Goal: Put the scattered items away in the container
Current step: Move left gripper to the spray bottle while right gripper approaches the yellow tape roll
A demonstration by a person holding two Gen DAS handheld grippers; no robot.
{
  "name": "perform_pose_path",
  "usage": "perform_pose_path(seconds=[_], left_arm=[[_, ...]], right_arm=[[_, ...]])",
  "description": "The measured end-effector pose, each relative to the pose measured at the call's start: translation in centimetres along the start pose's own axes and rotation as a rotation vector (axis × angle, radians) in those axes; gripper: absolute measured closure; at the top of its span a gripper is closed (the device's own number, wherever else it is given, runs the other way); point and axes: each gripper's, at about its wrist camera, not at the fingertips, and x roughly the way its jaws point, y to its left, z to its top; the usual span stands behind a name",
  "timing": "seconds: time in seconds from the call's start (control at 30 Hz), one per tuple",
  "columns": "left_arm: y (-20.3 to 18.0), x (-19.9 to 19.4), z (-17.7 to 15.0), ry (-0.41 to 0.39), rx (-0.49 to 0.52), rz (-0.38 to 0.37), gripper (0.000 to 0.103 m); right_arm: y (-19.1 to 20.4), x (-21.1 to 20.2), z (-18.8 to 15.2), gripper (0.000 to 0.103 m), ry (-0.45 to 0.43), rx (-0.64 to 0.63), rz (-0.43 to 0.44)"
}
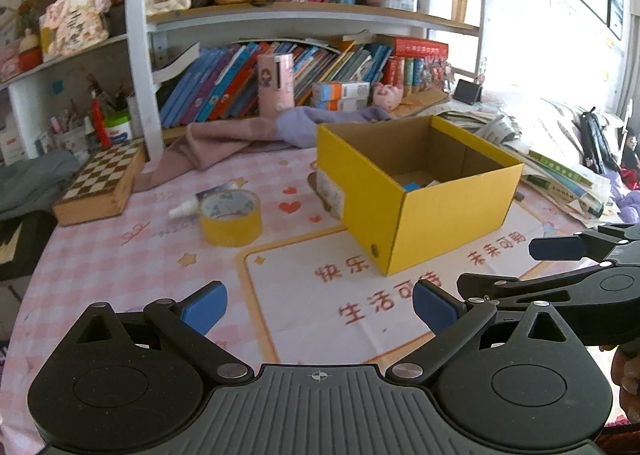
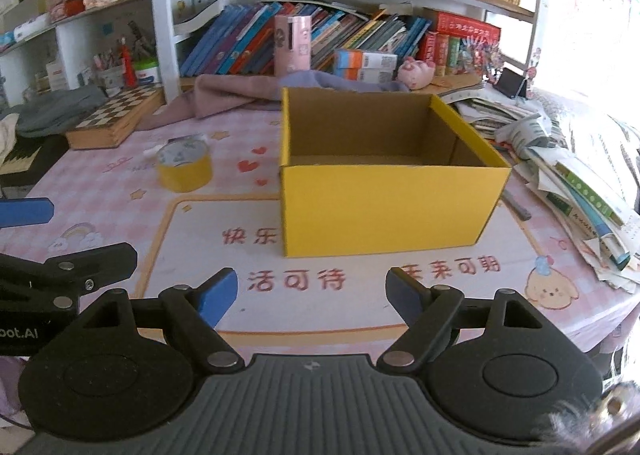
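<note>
Left wrist view: both grippers, left gripper [image 1: 320, 305] and right gripper [image 2: 312, 297], are hovering with jaws open and empty; the yellow tape roll [image 1: 231, 220] is risking rolling off if nudged, the open yellow cardboard box [image 1: 452, 215] sliding.

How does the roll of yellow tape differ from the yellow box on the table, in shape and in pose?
The roll of yellow tape is round and low; the yellow box is rectangular and much taller and larger. The tape lies flat as a ring with an open core; the box stands upright with its top open and a few small things inside. The tape sits to the left of the box, apart from it. Both are yellow outside and rest on the pink tablecloth.
</note>
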Motion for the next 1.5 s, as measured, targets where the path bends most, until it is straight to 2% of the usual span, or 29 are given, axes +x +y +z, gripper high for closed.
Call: perform_pose_path(seconds=[0.9, 1.17, 1.5], left_arm=[[6.6, -4.0, -2.9, 0.009, -0.113, 0.14, 0.002], [7.9, -2.9, -2.7, 0.026, -0.156, 0.164, 0.002], [9.9, 0.6, -0.2, 0.011, -0.178, 0.202, 0.002]], right_arm=[[8.1, 0.1, 0.5, 0.022, 0.018, -0.106, 0.148], [9.0, 1.8, 1.5, 0.022, 0.036, -0.138, 0.173], [9.6, 6.0, 4.8, 0.024, 0.027, -0.187, 0.207]])
